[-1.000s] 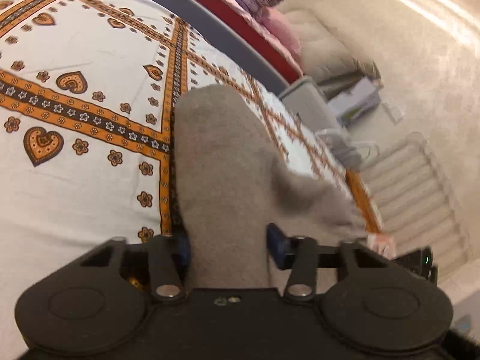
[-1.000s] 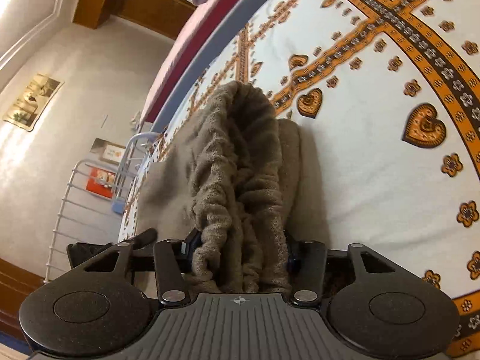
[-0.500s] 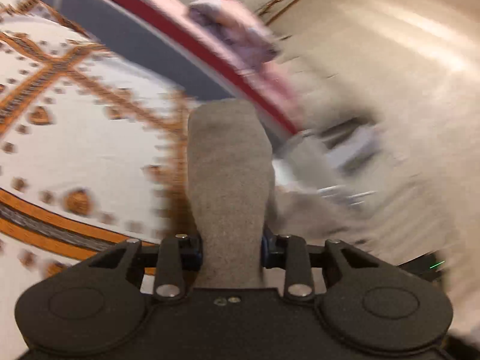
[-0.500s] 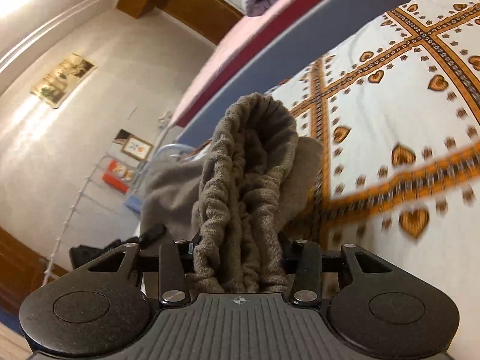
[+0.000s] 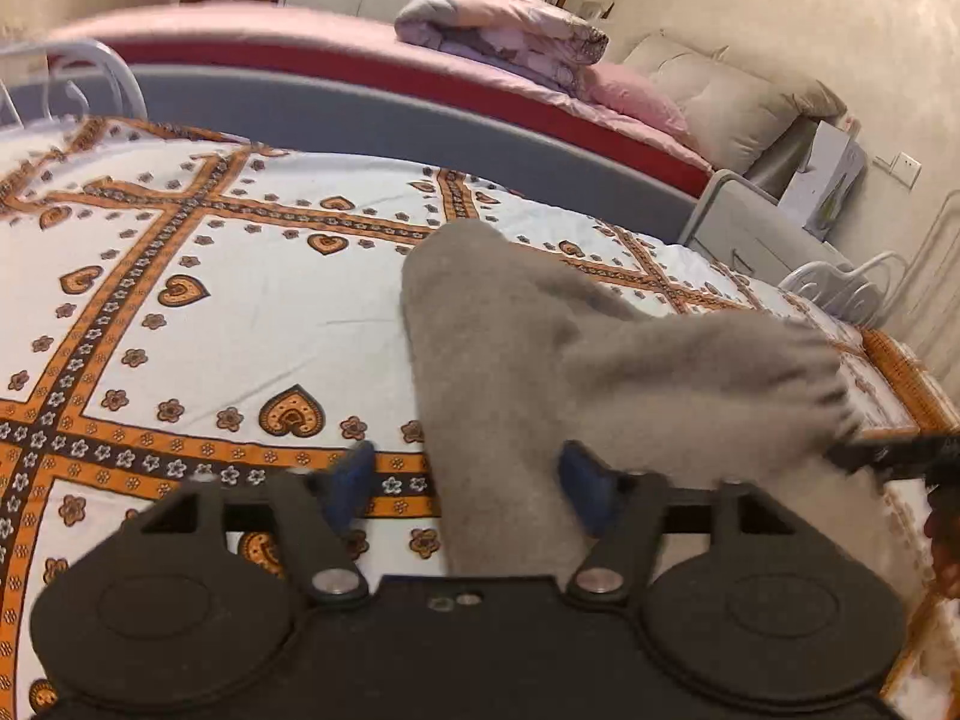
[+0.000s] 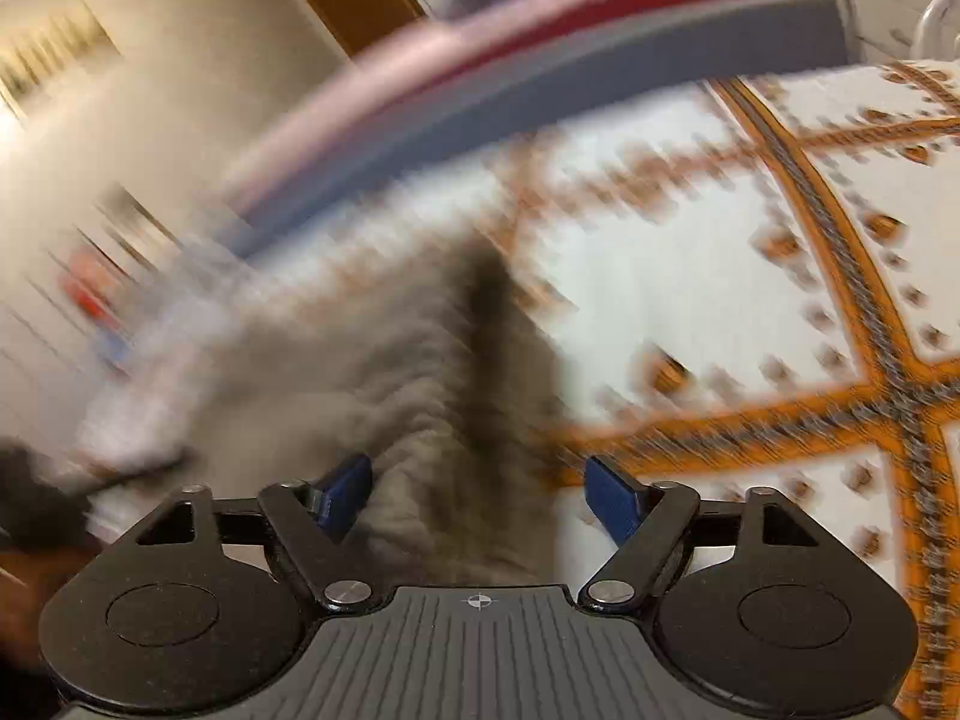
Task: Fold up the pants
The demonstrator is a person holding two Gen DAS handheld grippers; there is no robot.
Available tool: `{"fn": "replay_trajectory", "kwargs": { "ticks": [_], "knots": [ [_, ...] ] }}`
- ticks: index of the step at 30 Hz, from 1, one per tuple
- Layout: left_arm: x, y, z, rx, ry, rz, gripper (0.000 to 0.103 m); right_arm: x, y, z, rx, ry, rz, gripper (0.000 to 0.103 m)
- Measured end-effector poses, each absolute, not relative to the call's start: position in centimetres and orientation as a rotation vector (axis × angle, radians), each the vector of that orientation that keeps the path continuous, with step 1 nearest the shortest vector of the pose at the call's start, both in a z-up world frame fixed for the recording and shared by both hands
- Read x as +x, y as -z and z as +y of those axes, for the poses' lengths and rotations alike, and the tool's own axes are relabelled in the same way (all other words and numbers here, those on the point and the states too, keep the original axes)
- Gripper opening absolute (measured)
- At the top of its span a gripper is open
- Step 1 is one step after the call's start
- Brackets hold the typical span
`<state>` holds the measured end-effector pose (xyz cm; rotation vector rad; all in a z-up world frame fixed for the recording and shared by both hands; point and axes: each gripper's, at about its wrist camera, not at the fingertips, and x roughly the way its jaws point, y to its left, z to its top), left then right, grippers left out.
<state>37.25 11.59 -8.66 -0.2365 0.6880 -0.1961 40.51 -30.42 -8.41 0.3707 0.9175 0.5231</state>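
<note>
The grey-brown pants (image 5: 540, 372) lie on the white bedsheet with orange heart pattern (image 5: 210, 324). In the left wrist view my left gripper (image 5: 468, 486) is open, its blue pads apart, with the cloth lying between them and running forward and to the right. In the right wrist view, which is blurred by motion, my right gripper (image 6: 480, 492) is open too, and the gathered waistband of the pants (image 6: 432, 396) lies loose between the pads, nearer the left one.
A grey bed rail (image 5: 372, 114) runs along the far edge of the sheet, with a red and pink bed and a folded quilt (image 5: 504, 36) behind it. A white metal rack (image 5: 840, 288) and a cabinet stand at the right end.
Both grippers were shut on the pants and lifted them up; now both have opened and let the cloth go onto the sheet. The right camera is moving fast.
</note>
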Motion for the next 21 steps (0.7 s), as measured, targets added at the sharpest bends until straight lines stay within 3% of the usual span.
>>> {"fn": "replay_trajectory", "kwargs": {
  "ticks": [4, 5, 6, 8, 21],
  "knots": [
    [35.8, 7.1, 12.0, -0.229, 0.189, 0.668, 0.063, 39.3, 8.2, -31.5, 0.436, -0.516, 0.896, 0.087],
    [35.1, 6.5, 11.8, -0.212, 0.197, 0.654, 0.072, 38.9, 7.4, -31.7, 0.426, -0.520, 0.876, 0.090],
    [34.3, 5.7, 11.5, -0.184, 0.194, 0.643, 0.077, 38.2, 6.7, -32.0, 0.408, -0.525, 0.852, 0.100],
    [32.7, 4.5, 10.9, -0.150, 0.179, 0.614, 0.096, 36.8, 5.4, -32.7, 0.369, -0.537, 0.813, 0.103],
    [16.7, -1.0, 8.6, -0.078, 0.074, 0.503, 0.097, 21.5, 0.9, -34.8, 0.118, -0.497, 0.711, 0.103]
  ]
}}
